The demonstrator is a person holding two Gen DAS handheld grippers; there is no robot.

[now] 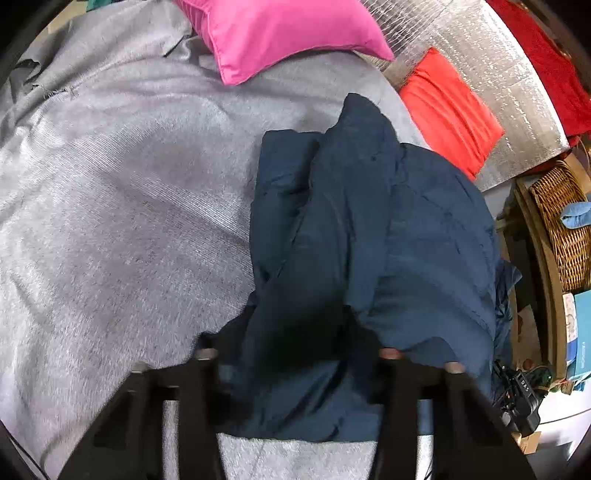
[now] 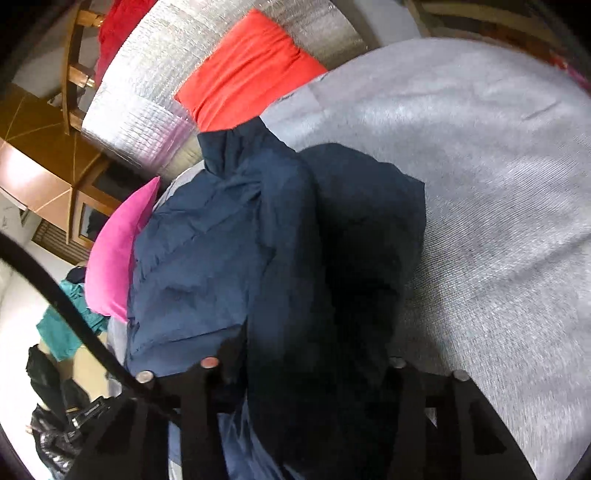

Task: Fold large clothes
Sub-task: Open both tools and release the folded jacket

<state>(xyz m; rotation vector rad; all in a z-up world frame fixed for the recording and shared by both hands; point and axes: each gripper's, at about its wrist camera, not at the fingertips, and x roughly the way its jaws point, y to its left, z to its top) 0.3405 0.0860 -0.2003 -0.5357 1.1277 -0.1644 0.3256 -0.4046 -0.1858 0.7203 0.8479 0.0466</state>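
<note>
A large navy blue garment (image 1: 369,236) lies bunched on a grey bed cover (image 1: 110,206). In the left wrist view my left gripper (image 1: 295,354) has its fingers spread wide, with folds of the garment lying between and over them. In the right wrist view the same garment (image 2: 229,258) fills the middle, and my right gripper (image 2: 303,363) also stands wide, with dark cloth between its fingers. Neither pair of fingers is pressed together on the cloth.
A pink pillow (image 1: 280,33) and a red pillow (image 1: 450,110) lie at the far side of the bed by a silver quilted roll (image 1: 491,66). A wicker basket (image 1: 565,221) stands at the right. Teal clothing (image 2: 66,325) lies off the bed.
</note>
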